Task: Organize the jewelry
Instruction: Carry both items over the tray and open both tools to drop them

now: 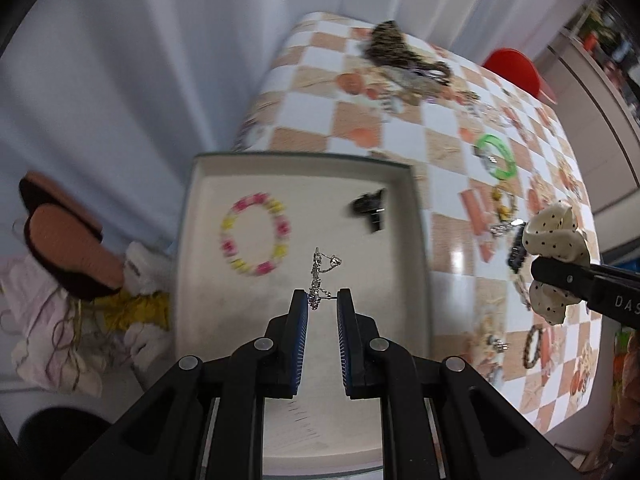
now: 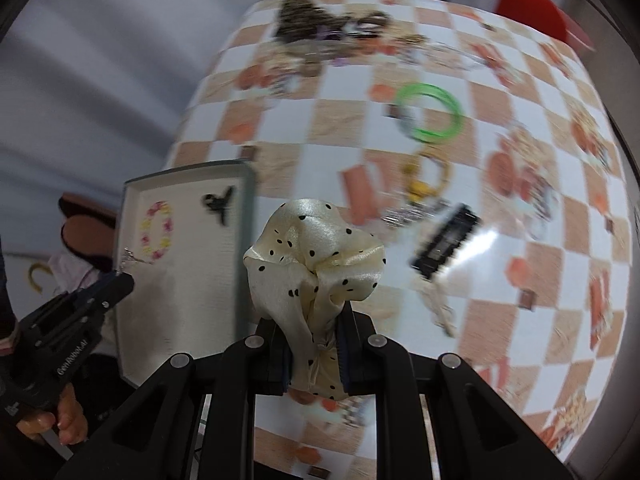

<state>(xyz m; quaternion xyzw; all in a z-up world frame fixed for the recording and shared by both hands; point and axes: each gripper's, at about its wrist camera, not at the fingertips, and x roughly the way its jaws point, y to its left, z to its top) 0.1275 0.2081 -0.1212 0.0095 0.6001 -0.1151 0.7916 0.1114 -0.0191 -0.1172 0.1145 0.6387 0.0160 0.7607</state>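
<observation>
Left wrist: left gripper (image 1: 323, 300) pinching silver chain earring (image 1: 321, 272) at its tip, hanging over tray (image 1: 416, 216). Bare floor straight below; beaded bracelet (image 1: 255, 234) ahead-left, black clip (image 1: 370, 208) ahead-right.

Right wrist: right gripper (image 2: 313, 344) clamped on polka-dot scrunchie (image 2: 316, 252), above checkered table (image 2: 500, 300). Tray lies left, long axis running away; near wall between.

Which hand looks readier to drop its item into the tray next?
Left. The left gripper already hangs over the tray, silver chain dangling. The right gripper clamps the scrunchie beside the tray.
</observation>
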